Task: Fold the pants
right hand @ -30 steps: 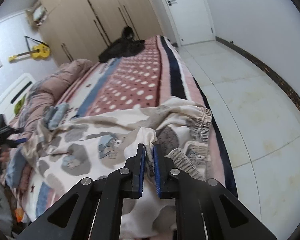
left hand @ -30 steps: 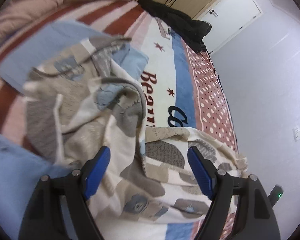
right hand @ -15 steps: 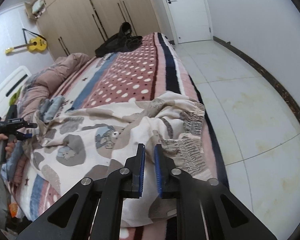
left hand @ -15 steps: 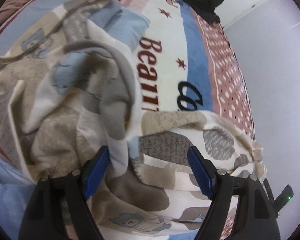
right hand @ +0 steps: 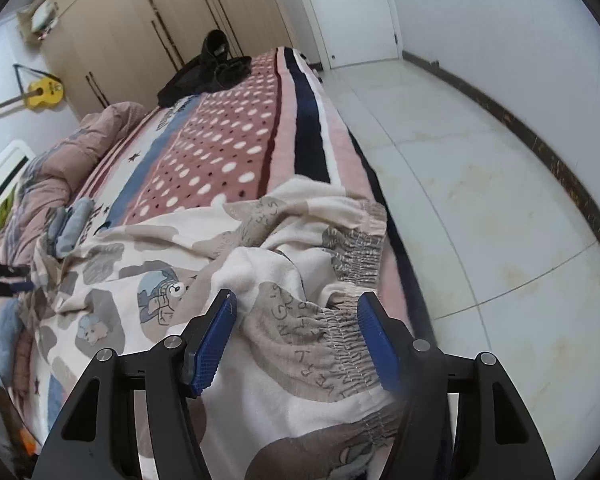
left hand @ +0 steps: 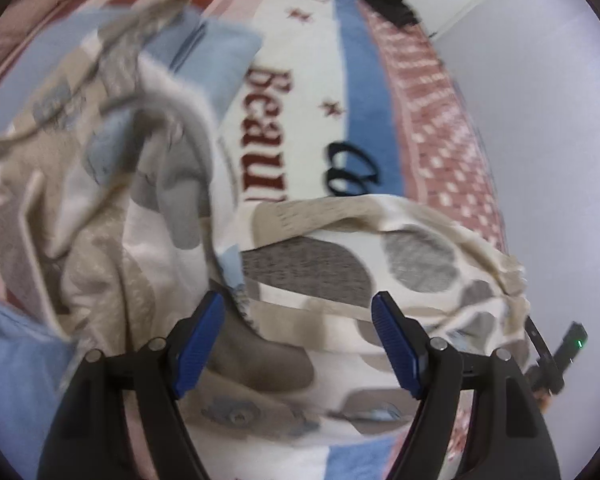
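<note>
Pants [right hand: 148, 280], cream fleece with grey cartoon patches, sprawl rumpled along the bed's [right hand: 300, 120] floor-side edge; right hand-held gripper [right hand: 296, 326] has just opened, straddling the waistband unpinched; left hand-held gripper [left hand: 298, 334] hovers apart over the legs.

Even, soft indoor light, no hard shadows. Left wrist view is motion-blurred, worst on the pants [left hand: 112, 200] at left. Right wrist view is sharp; faint sheen on the floor tiles [right hand: 480, 184]. Both show fisheye bending and dark corners

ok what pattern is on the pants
Cream pants with grey and beige patches and blue cartoon figures, clearest in the right wrist view.
</note>
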Motion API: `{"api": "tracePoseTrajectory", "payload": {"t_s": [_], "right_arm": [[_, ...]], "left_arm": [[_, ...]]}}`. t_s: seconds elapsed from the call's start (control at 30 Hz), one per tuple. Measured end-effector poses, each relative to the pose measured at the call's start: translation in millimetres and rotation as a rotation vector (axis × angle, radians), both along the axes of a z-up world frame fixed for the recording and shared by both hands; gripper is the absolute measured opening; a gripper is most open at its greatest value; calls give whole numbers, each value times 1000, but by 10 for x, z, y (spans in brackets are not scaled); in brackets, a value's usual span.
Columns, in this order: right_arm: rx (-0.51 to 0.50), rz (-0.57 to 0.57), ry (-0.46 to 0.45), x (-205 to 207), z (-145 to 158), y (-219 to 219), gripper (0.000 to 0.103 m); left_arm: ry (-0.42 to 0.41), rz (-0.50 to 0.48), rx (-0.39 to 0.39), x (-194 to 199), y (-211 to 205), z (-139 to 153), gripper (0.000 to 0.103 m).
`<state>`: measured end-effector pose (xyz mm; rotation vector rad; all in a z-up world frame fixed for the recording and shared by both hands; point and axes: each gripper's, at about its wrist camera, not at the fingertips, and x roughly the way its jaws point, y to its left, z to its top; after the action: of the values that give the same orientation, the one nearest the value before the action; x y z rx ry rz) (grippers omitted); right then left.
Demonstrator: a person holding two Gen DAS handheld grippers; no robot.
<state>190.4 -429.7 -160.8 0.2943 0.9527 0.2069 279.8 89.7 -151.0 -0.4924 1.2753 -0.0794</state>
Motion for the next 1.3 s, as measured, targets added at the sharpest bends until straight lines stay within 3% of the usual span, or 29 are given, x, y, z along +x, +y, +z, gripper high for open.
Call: {"api": "tracePoseTrajectory", "payload": {"t_s": [0.1, 0.2, 0.23, 0.27, 0.33, 0.6, 0.7, 0.8, 0.83, 0.87, 0.93, 1.0, 1.03, 1.1, 1.13, 1.17, 1.3], "right_arm": [[25, -3, -6, 6, -11, -11, 61], [31, 10, -4, 7, 0, 7, 57], [22, 18, -2, 13, 2, 22, 48], [14, 32, -2, 12, 9, 43, 28], [11, 49, -13, -3, 43, 81, 5], [4, 58, -132, -162, 380, 116, 2], [-6, 48, -156, -165, 526, 83, 2], [-39, 47, -146, -121, 568, 67, 6], [-39, 44, -127, -95, 541, 47, 14], [-23, 45, -90, -57, 480, 18, 44], [11, 24, -27, 15, 321, -62, 78], [6, -1, 14, 51, 151, -115, 78], [21, -1, 31, 59, 93, -123, 77], [95, 47, 79, 70, -47, -86, 65], [89, 61, 85, 59, -72, -46, 40], [49, 75, 74, 32, -65, 19, 25], [-14, 84, -30, -126, 108, 145, 20]], "left_arm": [[41, 36, 17, 77, 60, -224, 62], [67, 53, 57, 127, 64, -341, 39], [62, 57, 79, 127, 59, -342, 26], [47, 55, 105, 119, 49, -320, 6], [-2, 37, 130, 81, 32, -225, 4], [-185, 66, 162, 7, 103, 359, 0], [-203, 62, 148, 34, 135, 476, 0], [-162, 33, 122, 59, 124, 435, 0], [-141, 41, 92, 53, 138, 360, 0], [-132, 46, 83, 54, 114, 308, 0], [-118, 50, 92, 48, 108, 185, 0], [-112, 56, 101, 14, 116, 123, 0], [-112, 57, 96, 3, 128, 109, 0], [-112, 65, 89, -11, 156, 98, 0], [-114, 68, 89, -20, 168, 104, 0], [-120, 71, 95, -35, 183, 113, 0], [-161, 93, 97, -62, 270, 227, 0]]}}
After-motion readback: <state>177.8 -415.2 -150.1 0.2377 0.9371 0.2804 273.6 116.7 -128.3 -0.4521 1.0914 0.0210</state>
